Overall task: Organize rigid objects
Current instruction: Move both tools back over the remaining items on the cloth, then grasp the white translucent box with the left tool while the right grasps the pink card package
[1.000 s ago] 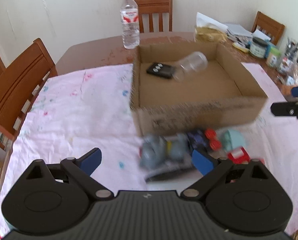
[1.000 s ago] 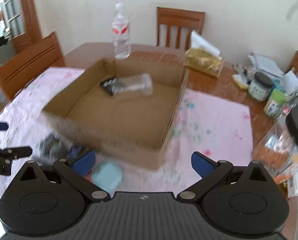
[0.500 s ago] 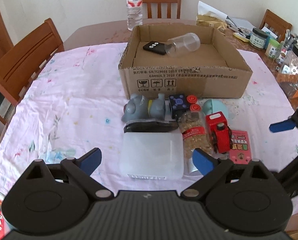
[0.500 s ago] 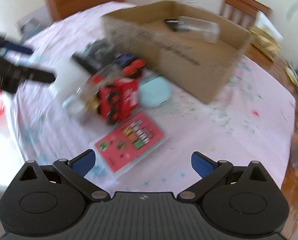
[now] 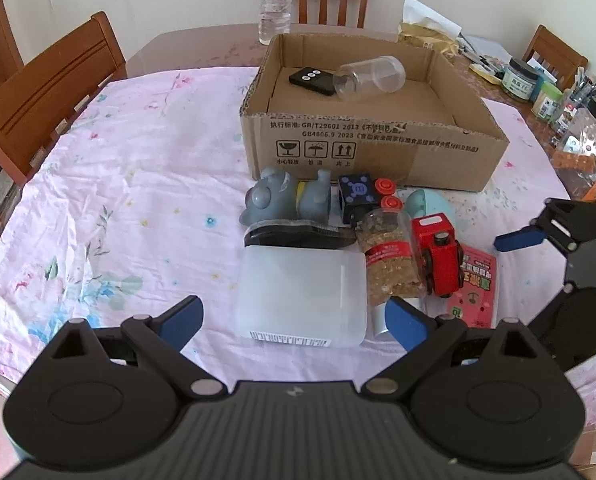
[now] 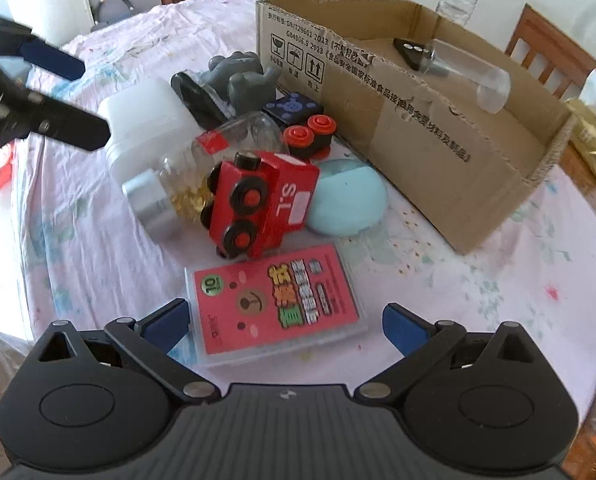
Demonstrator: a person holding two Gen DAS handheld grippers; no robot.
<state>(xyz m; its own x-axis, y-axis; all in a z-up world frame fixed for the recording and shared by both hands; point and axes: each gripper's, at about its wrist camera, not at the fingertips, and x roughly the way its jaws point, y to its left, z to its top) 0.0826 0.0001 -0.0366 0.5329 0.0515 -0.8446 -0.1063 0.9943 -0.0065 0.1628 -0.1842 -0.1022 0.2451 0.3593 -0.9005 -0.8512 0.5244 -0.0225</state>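
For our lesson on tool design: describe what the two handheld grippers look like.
Both match: the left gripper and right gripper have matte black ribbed bodies, two round black discs, black linkage arms with silver pivot pins, blue finger pads, and a small pale logo at the centre. No cables or sleeves show.

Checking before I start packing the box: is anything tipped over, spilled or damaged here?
No spill shows. Three things lie on their sides: the red toy train, wheels facing sideways; the jar of golden flakes beside it; and the empty clear jar inside the cardboard box. The box's top edge is raggedly torn.
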